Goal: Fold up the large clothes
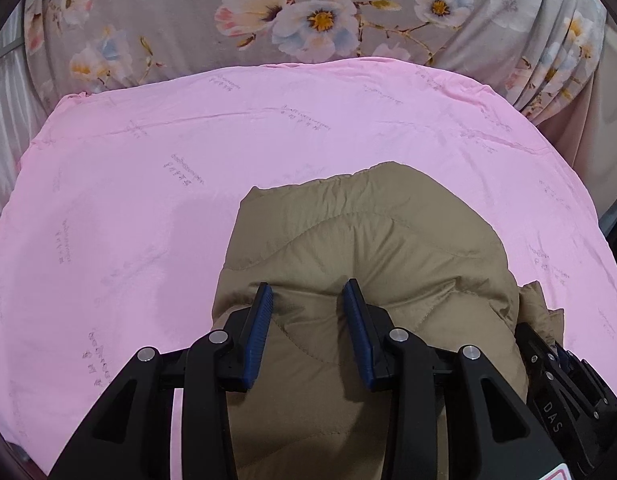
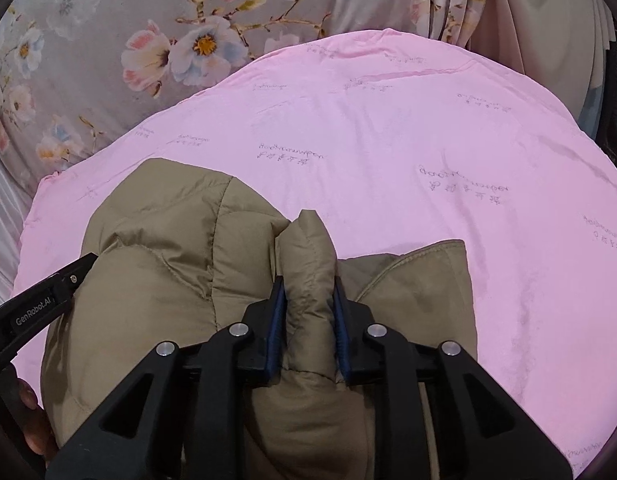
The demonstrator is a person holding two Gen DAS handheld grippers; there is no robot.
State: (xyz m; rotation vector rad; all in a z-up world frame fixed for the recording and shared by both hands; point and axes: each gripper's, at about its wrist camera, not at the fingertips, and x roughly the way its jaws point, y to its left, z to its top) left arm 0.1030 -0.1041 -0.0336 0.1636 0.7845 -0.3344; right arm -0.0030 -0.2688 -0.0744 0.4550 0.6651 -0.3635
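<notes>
A tan quilted puffer jacket lies bunched on a pink sheet. My left gripper is open, its blue-padded fingers spread over the jacket's padded top with fabric bulging between them. In the right wrist view the jacket fills the lower left. My right gripper is shut on a raised fold of the jacket that stands up between its pads. The left gripper's body shows at the left edge there, and the right gripper's body at the lower right of the left wrist view.
The pink sheet covers the work surface. Behind it lies a grey floral bedcover, which also shows in the right wrist view. Beige curtain folds hang at the far right.
</notes>
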